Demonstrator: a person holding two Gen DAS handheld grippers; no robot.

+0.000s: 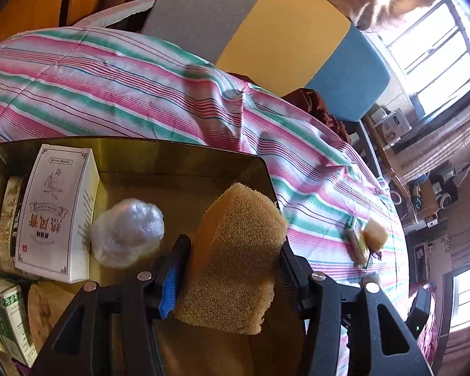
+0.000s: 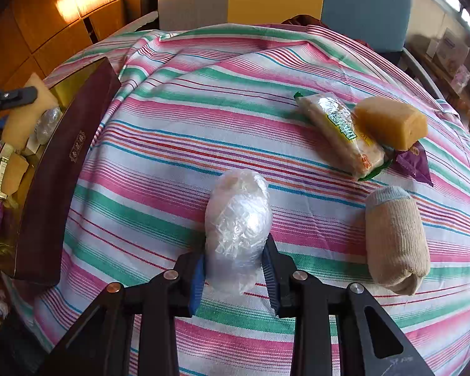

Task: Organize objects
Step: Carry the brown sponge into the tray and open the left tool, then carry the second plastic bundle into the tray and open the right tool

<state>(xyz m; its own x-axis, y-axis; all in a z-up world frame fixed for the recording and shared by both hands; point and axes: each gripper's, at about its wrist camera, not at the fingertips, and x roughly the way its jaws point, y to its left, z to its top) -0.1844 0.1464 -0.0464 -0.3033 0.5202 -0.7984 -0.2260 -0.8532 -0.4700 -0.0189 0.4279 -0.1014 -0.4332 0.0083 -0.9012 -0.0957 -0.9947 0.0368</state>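
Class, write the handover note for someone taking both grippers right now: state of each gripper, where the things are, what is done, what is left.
Left gripper: shut on a sponge, held over the gold-lined box.
Right gripper: shut on a clear plastic-wrapped bundle at the striped cloth.
Done: white carton, another plastic bundle and a green carton already lie in the box.
Left: release the sponge, bring over the held bundle, then the snack packet, second sponge, purple wrapper and rolled sock.
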